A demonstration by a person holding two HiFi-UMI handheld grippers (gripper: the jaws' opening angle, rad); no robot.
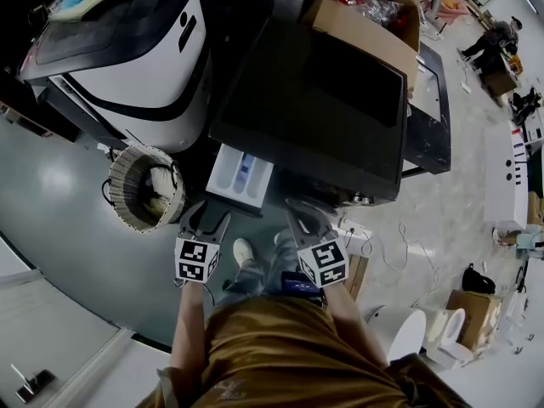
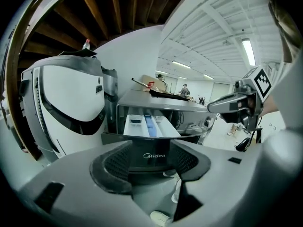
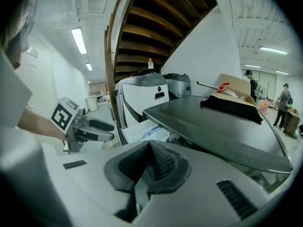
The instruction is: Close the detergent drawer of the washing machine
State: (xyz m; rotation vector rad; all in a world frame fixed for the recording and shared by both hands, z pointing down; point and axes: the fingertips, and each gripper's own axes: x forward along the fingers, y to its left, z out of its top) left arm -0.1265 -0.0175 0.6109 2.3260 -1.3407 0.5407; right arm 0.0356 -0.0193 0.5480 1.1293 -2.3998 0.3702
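The washing machine (image 1: 314, 109) has a dark top. Its detergent drawer (image 1: 242, 175) stands pulled out at the front left corner, white inside with a blue compartment. My left gripper (image 1: 208, 215) is open just in front of the drawer. In the left gripper view the drawer's dark front panel (image 2: 152, 156) shows between the spread pads of my left gripper (image 2: 150, 163), which do not press on it. My right gripper (image 1: 299, 212) hangs to the right of the drawer, in front of the machine. In its own view the right gripper (image 3: 149, 167) is shut with nothing held, and the drawer (image 3: 144, 129) lies ahead to the left.
A large white machine (image 1: 127, 41) stands left of the washer, and a woven basket (image 1: 144, 189) sits on the floor beside the drawer. A cardboard box (image 1: 365, 15) rests on the washer's far side. Cables and a power strip (image 1: 357, 232) lie on the floor at right.
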